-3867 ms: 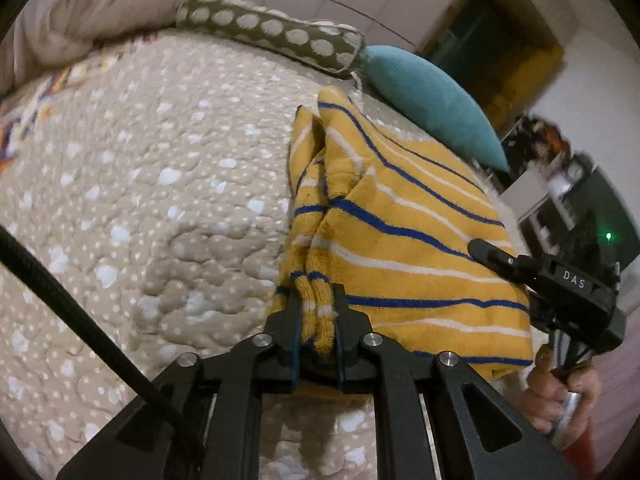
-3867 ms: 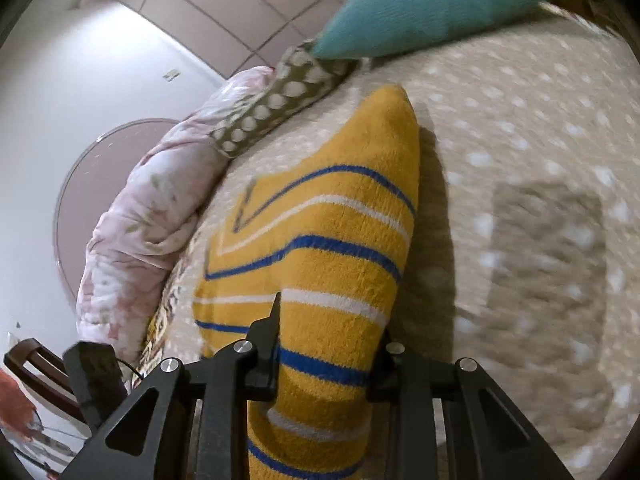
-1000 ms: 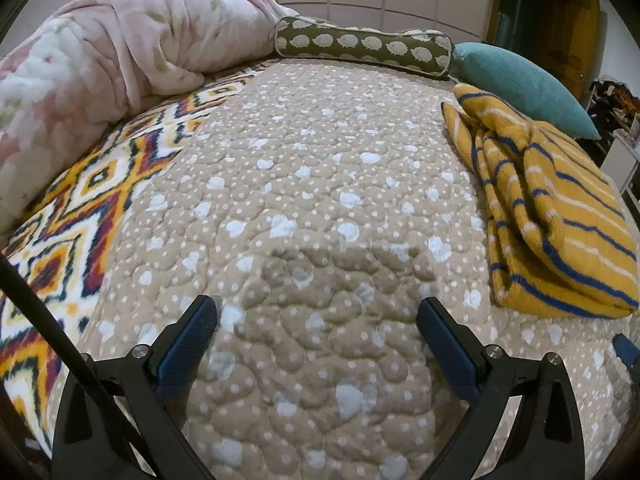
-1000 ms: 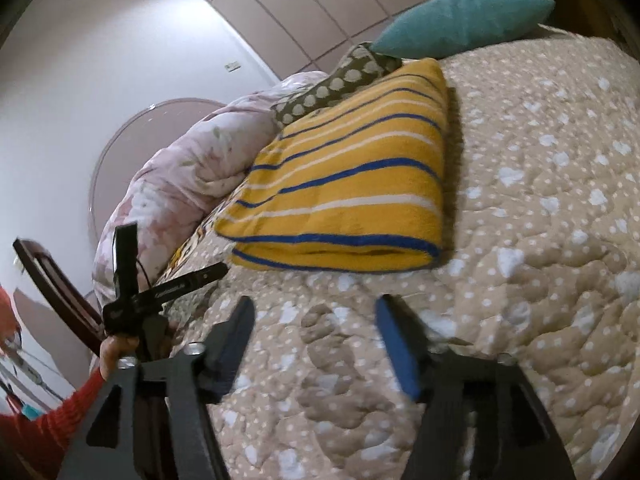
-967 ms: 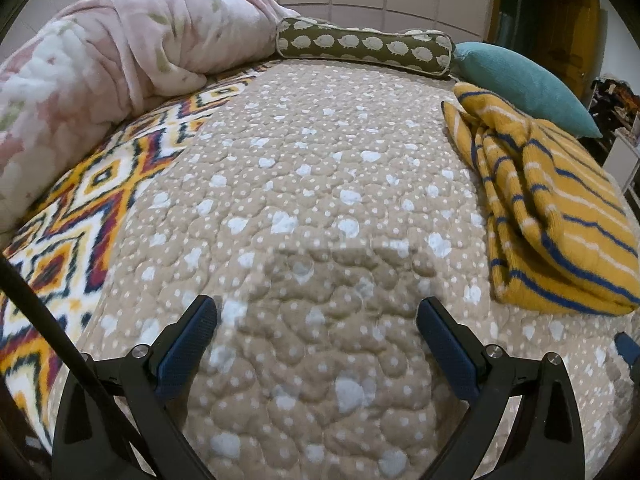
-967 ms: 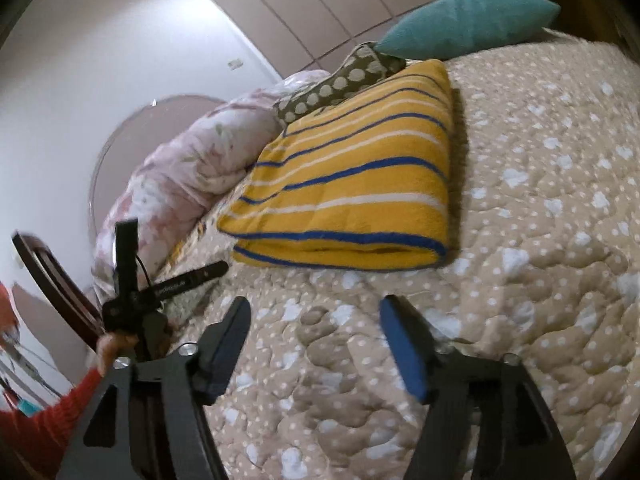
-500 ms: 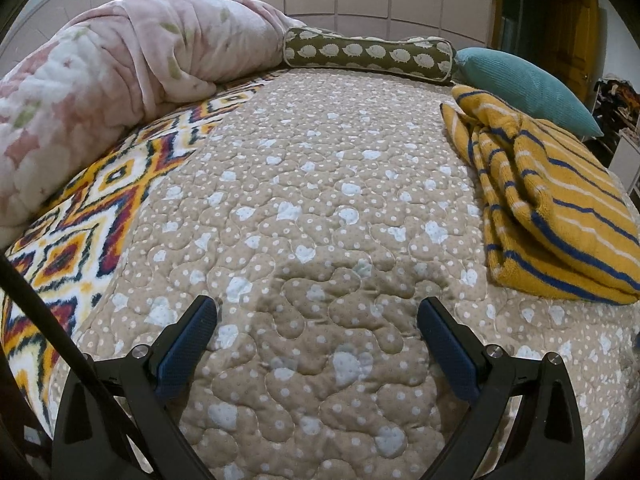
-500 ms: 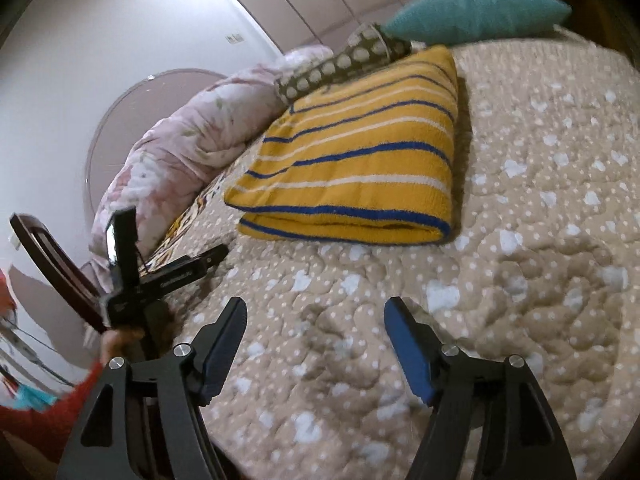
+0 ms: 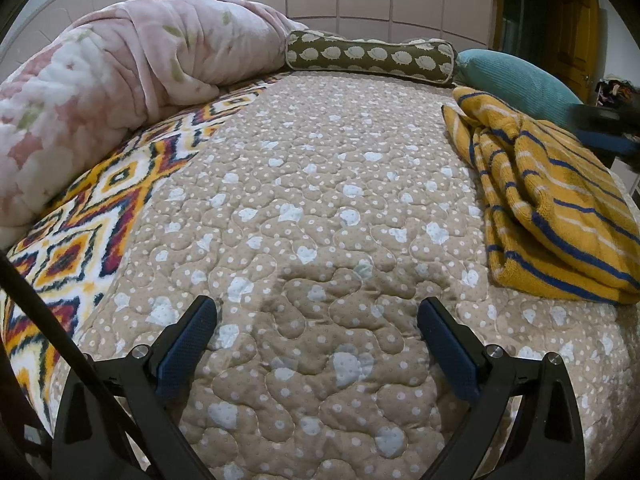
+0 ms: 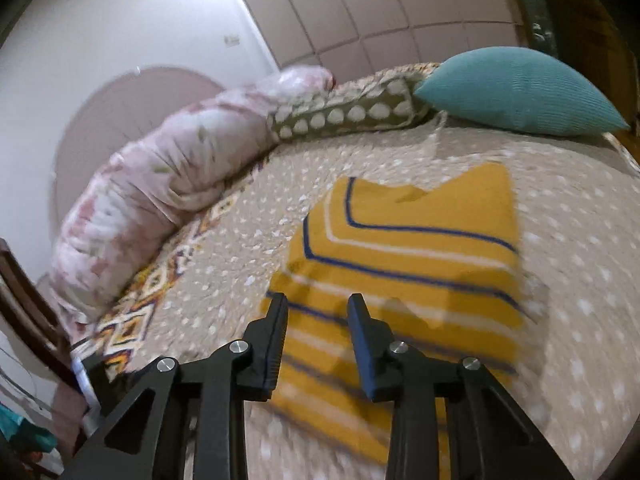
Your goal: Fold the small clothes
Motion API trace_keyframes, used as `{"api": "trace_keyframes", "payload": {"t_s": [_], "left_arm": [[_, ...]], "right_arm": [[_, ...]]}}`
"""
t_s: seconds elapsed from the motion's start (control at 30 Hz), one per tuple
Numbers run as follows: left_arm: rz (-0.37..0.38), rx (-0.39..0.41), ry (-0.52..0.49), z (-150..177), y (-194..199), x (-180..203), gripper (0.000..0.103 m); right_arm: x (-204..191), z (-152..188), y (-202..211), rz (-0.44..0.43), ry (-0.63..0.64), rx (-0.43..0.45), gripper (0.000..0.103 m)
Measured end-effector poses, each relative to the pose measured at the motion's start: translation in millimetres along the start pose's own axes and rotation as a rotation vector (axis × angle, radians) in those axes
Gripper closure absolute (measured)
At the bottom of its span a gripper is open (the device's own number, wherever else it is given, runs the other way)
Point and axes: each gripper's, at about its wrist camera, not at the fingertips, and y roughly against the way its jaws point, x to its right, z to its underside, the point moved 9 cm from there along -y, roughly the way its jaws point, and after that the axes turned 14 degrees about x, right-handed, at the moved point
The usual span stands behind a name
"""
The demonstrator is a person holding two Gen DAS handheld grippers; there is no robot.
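A folded yellow garment (image 9: 556,208) with blue and white stripes lies on the right side of the beige quilted bed (image 9: 320,208). My left gripper (image 9: 316,320) is wide open and empty, low over bare quilt to the garment's left. In the right wrist view the garment (image 10: 408,264) lies flat below my right gripper (image 10: 318,308), which hovers above its near left part with the jaws partly open and nothing between them. The right gripper also shows at the right edge of the left wrist view (image 9: 604,132).
A pink floral blanket (image 9: 100,92) is piled at the left. A patterned orange cover (image 9: 80,240) lies under it. A dotted green bolster (image 9: 372,56) and a teal pillow (image 9: 516,80) lie at the head. A dark wooden chair (image 10: 24,312) stands beside the bed.
Both grippers let go of the garment and drew back. In the last half second my right gripper swung up over the garment and its jaws narrowed. The left gripper barely moved.
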Motion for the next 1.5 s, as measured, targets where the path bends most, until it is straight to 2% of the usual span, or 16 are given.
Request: {"api": "trace_keyframes", "payload": {"t_s": [0.17, 0.33, 0.43, 0.6, 0.67, 0.77, 0.83, 0.97, 1.13, 1.3, 1.5], "left_arm": [[-0.004, 0.009, -0.001, -0.2, 1.0, -0.1, 0.003], [-0.01, 0.016, -0.002, -0.3, 2.2, 0.8, 0.003], [-0.01, 0.016, -0.001, -0.4, 2.2, 1.2, 0.003], [-0.01, 0.015, -0.002, -0.2, 1.8, 1.1, 0.003], [-0.011, 0.015, -0.002, -0.4, 1.6, 1.1, 0.003], [-0.011, 0.014, -0.002, -0.4, 1.4, 0.6, 0.003], [-0.012, 0.013, -0.004, 0.2, 1.3, 1.1, 0.003], [-0.017, 0.007, -0.007, 0.7, 0.4, 1.2, 0.003], [-0.018, 0.004, -0.008, 0.5, -0.1, 1.0, 0.002], [-0.018, 0.002, -0.009, 0.2, 0.2, 1.5, 0.002], [0.0, -0.048, -0.024, 4.4, -2.5, 3.1, 0.0]], "right_arm": [[1.0, 8.9, -74.6, 0.059, -0.008, -0.105, 0.067], [-0.1, 6.9, -89.9, 0.102, 0.045, -0.125, 0.065], [-5.4, -2.6, -71.4, 0.1, 0.078, -0.104, 0.065], [-4.0, -8.0, -21.1, 0.064, 0.027, -0.028, 0.062], [4.5, 4.7, 4.2, 0.065, 0.021, -0.007, 0.062], [19.3, 27.0, 31.9, 0.11, 0.038, 0.018, 0.06], [31.4, 47.8, 44.2, 0.134, 0.034, 0.006, 0.059], [46.0, 86.3, 65.2, 0.115, -0.022, -0.028, 0.059], [47.7, 98.5, 92.4, 0.131, -0.029, 0.004, 0.058], [49.9, 111.2, 110.0, 0.14, -0.052, 0.012, 0.049], [66.9, 130.3, 121.3, 0.176, -0.108, 0.008, 0.046]]}}
